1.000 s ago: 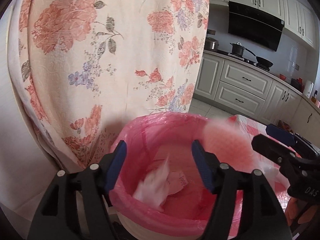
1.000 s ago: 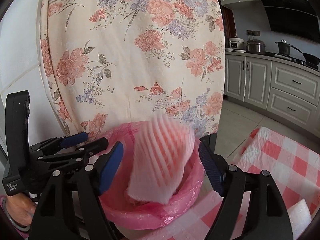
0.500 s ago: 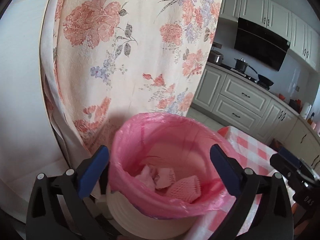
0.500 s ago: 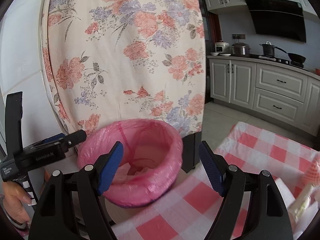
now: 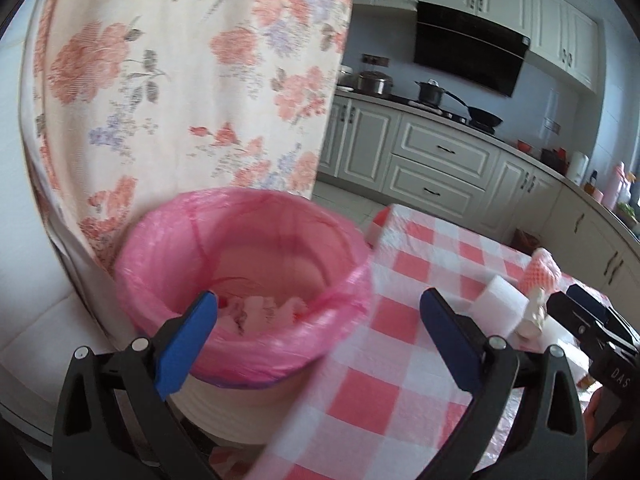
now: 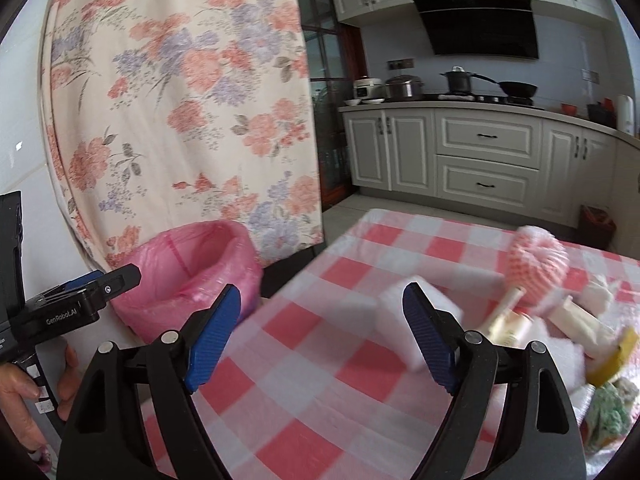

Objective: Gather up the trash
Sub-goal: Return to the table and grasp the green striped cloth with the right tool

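A white bin with a pink liner (image 5: 160, 248) stands at the table's left end, with crumpled paper and foam trash (image 5: 268, 308) lying inside. My left gripper (image 5: 320, 308) hovers wide open just in front of the bin's near rim and holds nothing. My right gripper (image 6: 322, 300) is over the red-and-white check cloth (image 6: 320, 380); its jaws are opening and nothing is between them. Just beyond its right finger lies a white foam block (image 6: 392, 304). Further right are a pink foam net (image 6: 536, 268), a cream tube (image 6: 508, 320) and a yellow scrap (image 6: 612, 356). The bin (image 6: 188, 264) sits to its left.
A floral curtain (image 5: 180, 80) hangs right behind the bin. Kitchen cabinets (image 6: 480, 160) with pots on a stove line the far wall. A green crumpled wad (image 6: 612, 404) lies at the table's right edge. A hand (image 6: 16, 392) grips the left tool's handle.
The pink foam net dropped from the right gripper into the bin. Both grippers then swung right, away from the bin and over the table. The left jaws widened.
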Demonstrator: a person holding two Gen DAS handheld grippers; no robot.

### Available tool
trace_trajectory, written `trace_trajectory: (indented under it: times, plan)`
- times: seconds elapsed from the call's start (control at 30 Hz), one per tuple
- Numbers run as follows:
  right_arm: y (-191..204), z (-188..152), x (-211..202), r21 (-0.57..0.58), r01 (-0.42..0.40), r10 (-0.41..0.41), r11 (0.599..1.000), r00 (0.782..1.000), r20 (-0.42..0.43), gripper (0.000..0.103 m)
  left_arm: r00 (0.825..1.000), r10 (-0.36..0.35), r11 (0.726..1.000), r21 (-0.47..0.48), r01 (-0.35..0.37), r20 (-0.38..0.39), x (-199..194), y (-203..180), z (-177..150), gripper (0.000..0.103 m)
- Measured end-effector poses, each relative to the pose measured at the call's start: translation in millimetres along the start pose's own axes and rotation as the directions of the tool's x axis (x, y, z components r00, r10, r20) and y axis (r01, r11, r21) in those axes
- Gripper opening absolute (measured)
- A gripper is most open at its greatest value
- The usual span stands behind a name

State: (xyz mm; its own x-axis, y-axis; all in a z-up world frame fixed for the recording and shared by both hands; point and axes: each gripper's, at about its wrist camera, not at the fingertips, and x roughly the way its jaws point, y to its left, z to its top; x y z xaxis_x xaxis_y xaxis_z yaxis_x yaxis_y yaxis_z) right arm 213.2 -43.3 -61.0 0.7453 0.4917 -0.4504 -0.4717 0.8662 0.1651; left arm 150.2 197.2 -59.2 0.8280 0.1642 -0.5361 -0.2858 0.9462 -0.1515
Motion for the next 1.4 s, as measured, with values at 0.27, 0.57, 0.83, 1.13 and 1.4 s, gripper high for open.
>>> trace_trajectory:
  times: [0.27,0.57,0.83,1.13,1.4]
  plan:
    - [-60,-24,-37,0.077,0.119,-0.119,0.99,0.993,0.006,0.079,0.993,-0.093,0.992,0.075,0.098,-0.073,12,-68,-24,0.098]
    - [-121,-64,-83,0.151,0.253,-0.252,0.956,0.967,-0.026,0.079,0.971,-0.189,0.963,0.165,0.212,-0.146,23,-137,-56,0.098]
    - [-163,-89,-101,0.207,0.347,-0.338,0.915,0.938,-0.08,0.079,0.945,-0.248,0.93,0.222,0.294,-0.213,37,-193,-83,0.098]
    - [-195,-94,-91,0.249,0.398,-0.372,0.883,0.917,-0.147,0.079,0.933,-0.281,0.898,0.281,0.338,-0.226,42,-231,-95,0.098]
    - [-188,-87,-61,0.174,0.379,-0.347,0.909,0.919,-0.19,0.054,0.931,-0.282,0.891,0.298,0.344,-0.23,42,-233,-99,0.098]
